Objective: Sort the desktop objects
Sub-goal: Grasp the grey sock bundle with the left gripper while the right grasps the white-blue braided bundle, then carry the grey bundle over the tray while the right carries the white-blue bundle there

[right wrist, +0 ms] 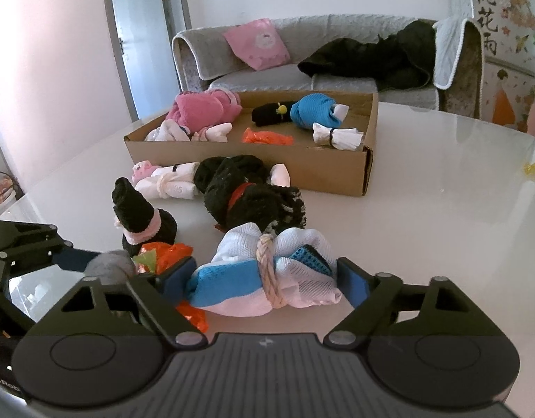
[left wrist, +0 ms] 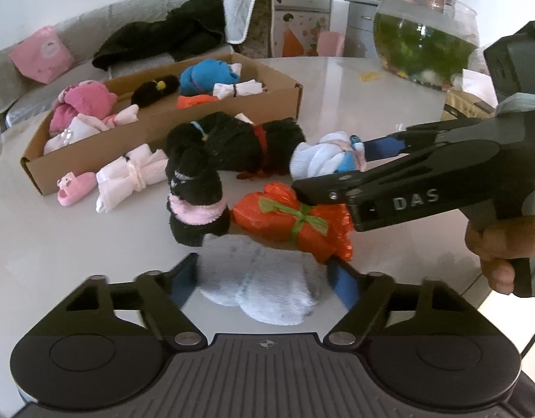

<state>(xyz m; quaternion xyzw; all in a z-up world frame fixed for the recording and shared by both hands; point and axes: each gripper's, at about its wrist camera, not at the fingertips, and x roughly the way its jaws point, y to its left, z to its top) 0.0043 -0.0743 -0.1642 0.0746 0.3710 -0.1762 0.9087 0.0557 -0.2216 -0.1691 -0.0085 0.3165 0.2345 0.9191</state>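
My left gripper [left wrist: 264, 278] is open around a pale grey sock bundle [left wrist: 264, 282] lying on the white table; its fingers stand on either side of it. My right gripper [right wrist: 264, 278] is open around a white, blue and pink sock bundle [right wrist: 267, 275] tied with rope; it also shows in the left wrist view [left wrist: 323, 160]. An orange bundle with a green tie [left wrist: 291, 223] lies between the two. A cardboard box [right wrist: 253, 160] behind holds pink, black, blue, orange and white bundles.
On the table in front of the box lie a large black bundle with a red band [right wrist: 246, 191], a black sock with a pink cuff [right wrist: 142, 223], a white bundle [right wrist: 169, 183] and a pink slipper toy [left wrist: 74, 188]. A fish bowl [left wrist: 424, 35] stands at the far right.
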